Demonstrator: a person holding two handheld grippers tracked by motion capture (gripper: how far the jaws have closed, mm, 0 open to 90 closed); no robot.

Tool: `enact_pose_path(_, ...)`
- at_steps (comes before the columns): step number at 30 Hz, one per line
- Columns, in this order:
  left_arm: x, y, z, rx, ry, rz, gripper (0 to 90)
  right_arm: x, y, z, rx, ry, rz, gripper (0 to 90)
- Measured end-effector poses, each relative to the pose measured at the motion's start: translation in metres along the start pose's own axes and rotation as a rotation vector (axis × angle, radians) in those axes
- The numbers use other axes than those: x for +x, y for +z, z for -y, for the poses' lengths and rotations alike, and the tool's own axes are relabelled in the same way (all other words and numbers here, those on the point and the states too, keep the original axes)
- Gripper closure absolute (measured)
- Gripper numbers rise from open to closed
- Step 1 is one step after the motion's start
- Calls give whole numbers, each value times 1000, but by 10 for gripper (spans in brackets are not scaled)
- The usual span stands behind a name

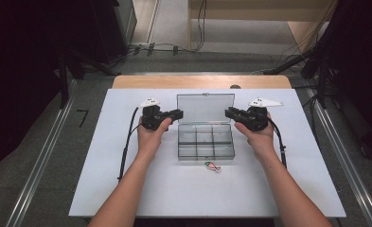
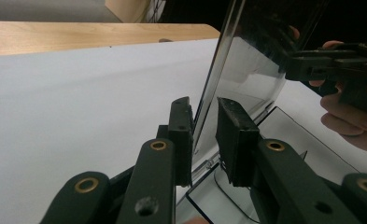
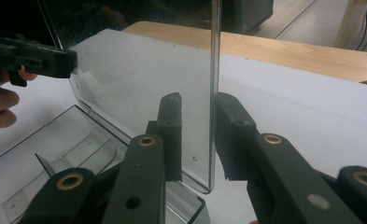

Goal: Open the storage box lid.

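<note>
A clear plastic compartment box (image 1: 205, 142) sits mid-table with its lid (image 1: 205, 108) raised upright at the back. My left gripper (image 1: 176, 113) is at the lid's left edge and my right gripper (image 1: 228, 112) at its right edge. In the left gripper view the left gripper (image 2: 204, 102) is open, its jaws on either side of the lid (image 2: 246, 70) with gaps showing. In the right gripper view the right gripper (image 3: 199, 98) is open too, astride the lid (image 3: 139, 84); the lid's edge lies close to the right-hand jaw. The box's compartments look empty.
A small fish-shaped piece (image 1: 212, 166) lies on the white board (image 1: 127, 179) just in front of the box. A wooden tabletop (image 1: 198, 81) shows behind the board. Cables trail from both grippers. Metal rails and dark equipment flank the table.
</note>
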State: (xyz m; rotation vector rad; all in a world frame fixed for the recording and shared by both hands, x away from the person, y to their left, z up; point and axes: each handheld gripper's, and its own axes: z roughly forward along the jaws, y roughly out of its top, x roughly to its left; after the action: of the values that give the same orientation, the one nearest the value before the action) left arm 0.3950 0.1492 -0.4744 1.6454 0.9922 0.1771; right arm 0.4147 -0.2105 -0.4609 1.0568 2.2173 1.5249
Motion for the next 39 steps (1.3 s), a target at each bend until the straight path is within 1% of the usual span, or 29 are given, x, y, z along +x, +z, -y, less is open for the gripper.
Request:
enact_pose_path(6, 4, 4, -1, 7, -17, 1, 769, -4, 4, 1, -4, 35, 0, 727)
enact_pose_path(12, 6, 6, -2, 12, -31, -3, 782, -9, 8, 2, -10, 58, -8, 730)
enact_pose_path(17, 9, 8, -1, 8, -50, -4, 788, -11, 11, 0, 3, 69, -12, 727)
enact_pose_path(19, 10, 9, -1, 9, -56, -2, 791, -12, 12, 1, 5, 84, -17, 724)
enact_pose_path(25, 13, 11, 0, 13, -80, -2, 796, -15, 15, 1, 13, 101, -24, 714)
enact_pose_path(31, 17, 14, 1, 10, -118, 6, 789, -18, 19, 1, 24, 115, -31, 698)
enact_pose_path(36, 17, 16, 3, 12, -140, 3, 777, -20, 21, 3, 23, 141, -35, 684)
enact_pose_path(39, 18, 18, 3, 12, -142, -6, 765, -22, 23, 4, 22, 152, -41, 674)
